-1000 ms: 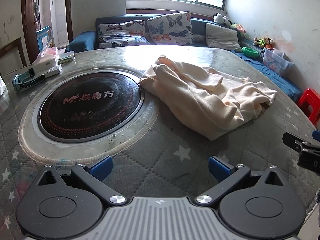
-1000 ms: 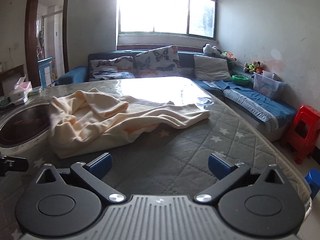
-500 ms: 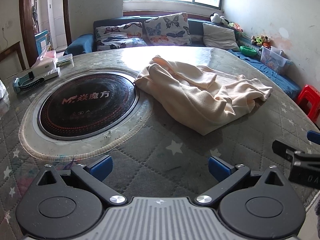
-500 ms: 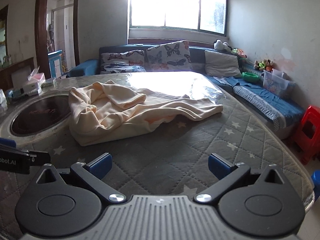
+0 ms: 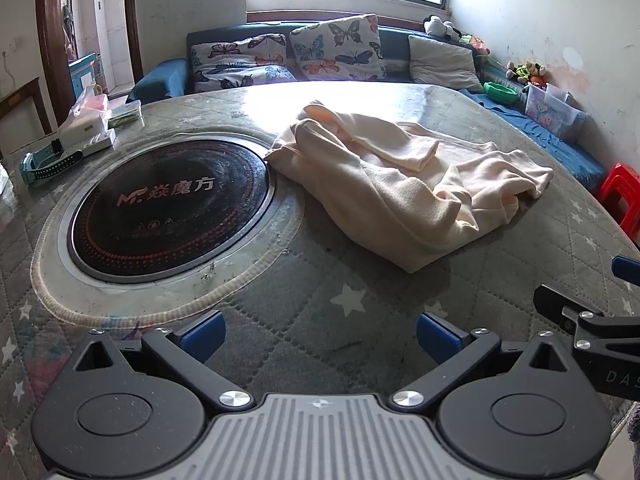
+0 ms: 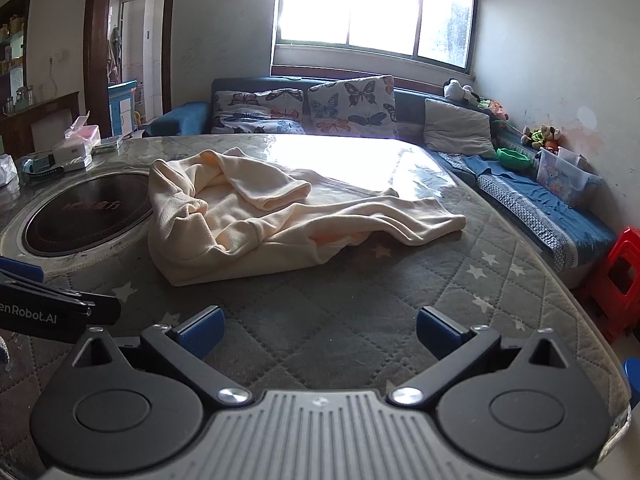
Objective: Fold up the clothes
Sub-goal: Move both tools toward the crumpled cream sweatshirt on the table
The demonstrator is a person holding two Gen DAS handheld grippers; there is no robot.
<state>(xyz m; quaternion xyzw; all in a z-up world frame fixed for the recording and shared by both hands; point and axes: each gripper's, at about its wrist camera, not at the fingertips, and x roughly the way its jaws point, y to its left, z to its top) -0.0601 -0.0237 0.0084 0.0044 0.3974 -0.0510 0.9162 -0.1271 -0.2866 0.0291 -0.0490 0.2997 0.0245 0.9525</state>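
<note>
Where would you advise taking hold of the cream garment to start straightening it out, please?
Probably the near corner of the cream garment, approached from the near table edge. It lies crumpled with a sleeve flopped over the top, but that corner sits flat on the quilted table cover, exposed and closest to the open left tool and open right tool.

The round black cooktop (image 5: 170,210) set into the tabletop (image 5: 320,320) is showing red lettering, an "M" logo followed by "焱魔方". In the right wrist view, the left gripper (image 6: 52,312) is displaying "enRobot.AI", cut off at the edge. In the left wrist view, the right gripper (image 5: 600,344) is showing "DAS", also cut off.
</note>
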